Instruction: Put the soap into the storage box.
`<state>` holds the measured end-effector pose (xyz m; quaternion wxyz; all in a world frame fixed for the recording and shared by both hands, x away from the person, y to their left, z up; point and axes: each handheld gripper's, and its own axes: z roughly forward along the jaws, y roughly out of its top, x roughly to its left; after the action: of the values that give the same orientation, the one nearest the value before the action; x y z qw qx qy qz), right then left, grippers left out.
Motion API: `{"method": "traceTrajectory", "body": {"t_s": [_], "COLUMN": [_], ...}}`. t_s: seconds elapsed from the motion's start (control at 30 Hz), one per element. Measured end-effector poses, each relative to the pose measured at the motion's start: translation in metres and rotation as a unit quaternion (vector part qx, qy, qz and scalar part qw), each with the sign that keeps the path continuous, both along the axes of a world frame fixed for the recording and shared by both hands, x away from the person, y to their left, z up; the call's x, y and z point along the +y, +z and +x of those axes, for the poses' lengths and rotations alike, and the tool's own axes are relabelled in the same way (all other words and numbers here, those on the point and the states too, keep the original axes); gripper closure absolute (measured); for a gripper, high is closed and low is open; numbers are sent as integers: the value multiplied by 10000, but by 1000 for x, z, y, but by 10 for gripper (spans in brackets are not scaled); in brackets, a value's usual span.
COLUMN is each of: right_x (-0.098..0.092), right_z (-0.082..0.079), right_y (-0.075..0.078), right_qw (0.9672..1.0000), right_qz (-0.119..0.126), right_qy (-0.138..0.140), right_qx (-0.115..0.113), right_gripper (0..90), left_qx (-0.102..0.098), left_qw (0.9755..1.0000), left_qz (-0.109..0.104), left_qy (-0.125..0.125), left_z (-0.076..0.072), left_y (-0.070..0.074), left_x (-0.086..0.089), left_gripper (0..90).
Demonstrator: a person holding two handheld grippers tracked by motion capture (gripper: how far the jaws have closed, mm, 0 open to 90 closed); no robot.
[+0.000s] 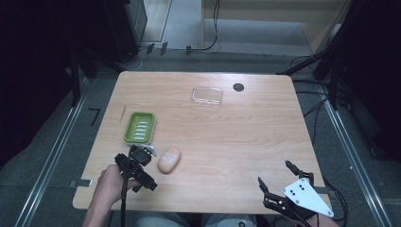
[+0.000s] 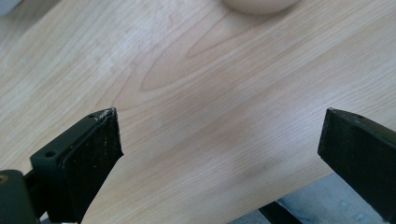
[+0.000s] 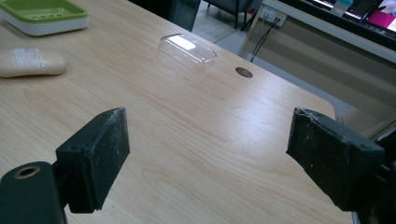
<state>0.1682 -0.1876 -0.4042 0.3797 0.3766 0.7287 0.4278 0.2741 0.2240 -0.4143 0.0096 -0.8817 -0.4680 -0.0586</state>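
A beige bar of soap (image 1: pixel 169 160) lies on the wooden table (image 1: pixel 227 137) near its front left. Just behind it stands a green soap dish (image 1: pixel 139 127) with a ribbed inside. A clear plastic lid (image 1: pixel 207 96) rests toward the far side. My left gripper (image 1: pixel 142 166), held by a hand, sits just left of the soap, open and apart from it. Between its jaws (image 2: pixel 219 130) is bare wood, with the soap (image 2: pixel 259 4) at the top edge. My right gripper (image 1: pixel 273 171) hovers open at the front right. It (image 3: pixel 208 128) faces the lid (image 3: pixel 187 50), the soap (image 3: pixel 30 62) and the dish (image 3: pixel 44 14).
A dark round grommet (image 1: pixel 238 87) is set in the table beside the lid. The table's front edge (image 2: pixel 299 196) runs close under the left gripper. Metal rails, cables and dark stands surround the table on the floor.
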Motion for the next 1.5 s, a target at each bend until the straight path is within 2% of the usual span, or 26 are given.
{"method": "traceTrajectory", "body": {"t_s": [0.5,0.8,0.97,1.27,1.37,1.5], "right_x": [-1,-1,-1,-1,-1,-2], "right_z": [0,0,1,0,0,0], "right_y": [0,0,0,0,0,0], "right_qw": [10000,10000,10000,10000,10000,10000], "right_qz": [10,16,14,20,27,29], "right_qy": [-2,-16,-13,-11,-18,-18], "right_qx": [-3,3,-3,2,1,-2], "right_gripper": [133,133,133,133,133,133], "left_qx": [84,45,103,88,156,143], "left_qw": [9998,9997,9996,9996,9996,9997], "left_qz": [-57,-189,-215,-177,-163,-171], "left_qy": [-161,-157,-146,-191,-180,-132], "left_z": [18,32,39,50,53,58], "left_y": [0,-3,-5,-11,-14,-18], "left_x": [-19,-31,-38,-48,-49,-50], "left_gripper": [0,0,0,0,0,0]}}
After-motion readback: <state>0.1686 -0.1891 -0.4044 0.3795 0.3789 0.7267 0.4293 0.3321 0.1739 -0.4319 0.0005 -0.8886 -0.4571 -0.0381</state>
